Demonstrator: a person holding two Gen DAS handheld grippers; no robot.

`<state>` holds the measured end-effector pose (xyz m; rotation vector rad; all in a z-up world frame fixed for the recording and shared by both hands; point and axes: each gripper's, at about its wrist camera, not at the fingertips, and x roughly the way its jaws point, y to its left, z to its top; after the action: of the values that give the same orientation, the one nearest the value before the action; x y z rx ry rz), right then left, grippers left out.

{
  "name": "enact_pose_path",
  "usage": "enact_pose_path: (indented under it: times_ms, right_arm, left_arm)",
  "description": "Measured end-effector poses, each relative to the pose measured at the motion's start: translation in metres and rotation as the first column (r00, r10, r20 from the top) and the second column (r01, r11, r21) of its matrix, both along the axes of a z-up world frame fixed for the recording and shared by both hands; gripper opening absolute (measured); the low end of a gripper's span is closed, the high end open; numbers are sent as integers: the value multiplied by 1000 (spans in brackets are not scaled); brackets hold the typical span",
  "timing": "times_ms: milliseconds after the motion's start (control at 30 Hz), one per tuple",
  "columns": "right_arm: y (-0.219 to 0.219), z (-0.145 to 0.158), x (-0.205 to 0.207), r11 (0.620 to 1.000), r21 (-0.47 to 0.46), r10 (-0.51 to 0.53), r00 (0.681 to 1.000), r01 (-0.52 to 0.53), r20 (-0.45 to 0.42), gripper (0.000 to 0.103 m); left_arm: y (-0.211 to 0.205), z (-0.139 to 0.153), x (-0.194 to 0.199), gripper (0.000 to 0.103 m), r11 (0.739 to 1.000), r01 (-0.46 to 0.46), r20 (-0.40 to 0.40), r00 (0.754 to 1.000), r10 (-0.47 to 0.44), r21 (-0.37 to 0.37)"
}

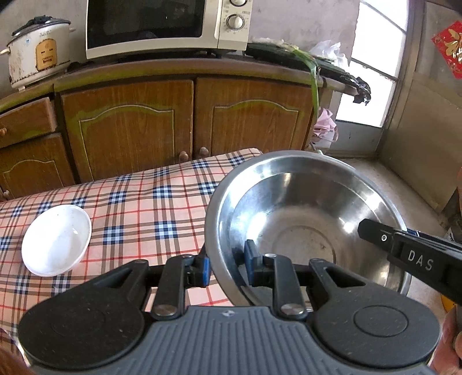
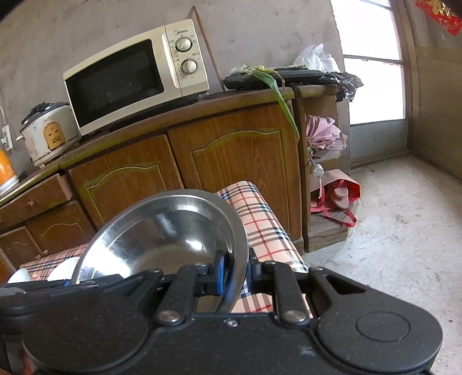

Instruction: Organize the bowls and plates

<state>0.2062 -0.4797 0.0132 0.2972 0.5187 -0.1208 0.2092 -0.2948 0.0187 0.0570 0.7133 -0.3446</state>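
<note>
A large steel bowl [image 1: 306, 219] is held tilted above the right end of the plaid-covered table [image 1: 138, 202]. My left gripper [image 1: 228, 266] is shut on its near-left rim, one blue pad inside and one outside. My right gripper [image 2: 235, 274] is shut on the bowl's [image 2: 161, 230] right rim; its black finger [image 1: 404, 251] shows in the left wrist view reaching into the bowl from the right. A small white bowl [image 1: 56, 241] sits on the table to the left. White dishes [image 2: 62, 268] peek out behind the steel bowl in the right wrist view.
A wooden cabinet [image 1: 184, 121] stands just behind the table, with a microwave [image 1: 161, 26] and a rice cooker [image 1: 37, 52] on top. To the right are the concrete floor [image 2: 389, 230], a red bag [image 2: 337, 196] and a door [image 2: 375, 72].
</note>
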Motion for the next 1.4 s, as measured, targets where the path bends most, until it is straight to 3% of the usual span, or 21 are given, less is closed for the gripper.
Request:
enact_pose_path:
  times_ms: [1400]
  right_arm:
    - [20,32,-91,997,-69,-31,999,33,35,22]
  left_arm:
    - [17,20,-87,25,1000,14,29,999,-13,-8]
